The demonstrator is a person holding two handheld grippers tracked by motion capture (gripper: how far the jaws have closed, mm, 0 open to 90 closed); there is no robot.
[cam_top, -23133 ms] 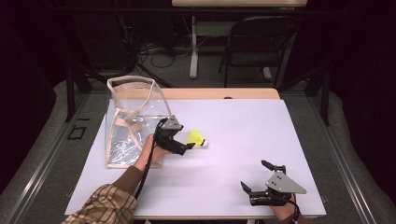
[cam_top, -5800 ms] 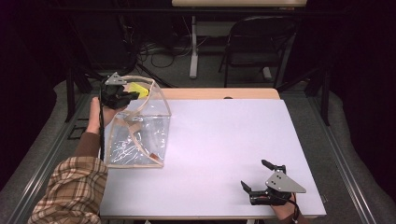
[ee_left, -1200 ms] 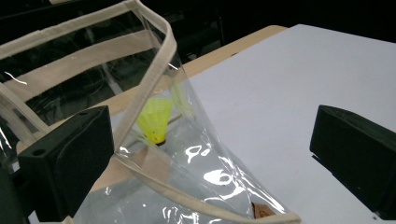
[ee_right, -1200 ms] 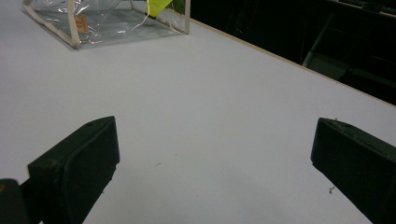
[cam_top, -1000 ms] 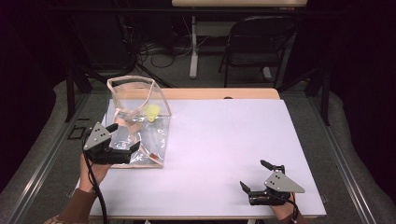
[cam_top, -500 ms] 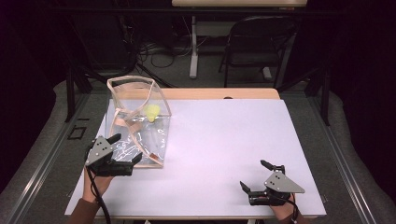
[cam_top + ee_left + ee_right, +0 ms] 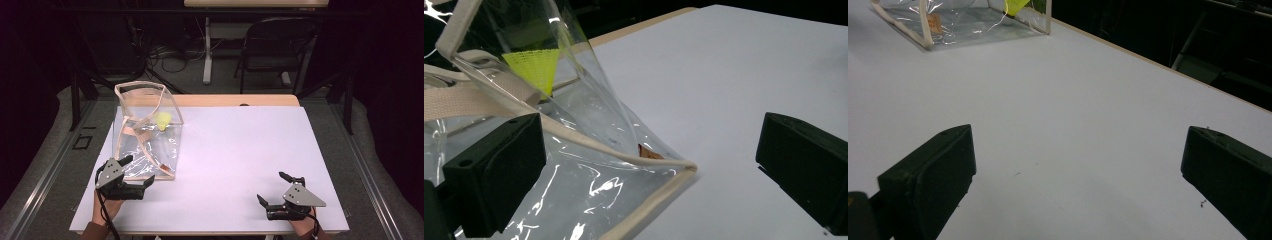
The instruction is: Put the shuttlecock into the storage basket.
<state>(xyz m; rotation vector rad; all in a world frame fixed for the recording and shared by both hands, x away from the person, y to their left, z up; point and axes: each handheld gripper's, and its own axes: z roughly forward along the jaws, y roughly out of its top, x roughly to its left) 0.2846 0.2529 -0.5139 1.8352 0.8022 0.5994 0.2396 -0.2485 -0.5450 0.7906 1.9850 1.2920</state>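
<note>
**Shuttlecock in the bag, both grippers empty**

At the far left, the left gripper (image 7: 134, 173) is seen low at the near corner of the clear bag (image 7: 150, 150), jaws spread wide with nothing clamped between them. In the left gripper view the bag's cream-trimmed corner (image 7: 674, 175) lies between the open jaws, close to the left one; whether plastic is actually touched cannot be told. Inside the bag, toward its far side, the yellow shuttlecock (image 7: 162, 120) is resting, so the loading step is judged done. What may be left is small: the bag is standing open, its strap (image 7: 134, 131) draped inside, and no closing or tidying is shown.

Across the bare white table (image 7: 240, 145), well apart from the bag, the right gripper (image 7: 281, 189) is parked near the front edge, jaws equally wide, nothing held, only table surface seen between them.
</note>
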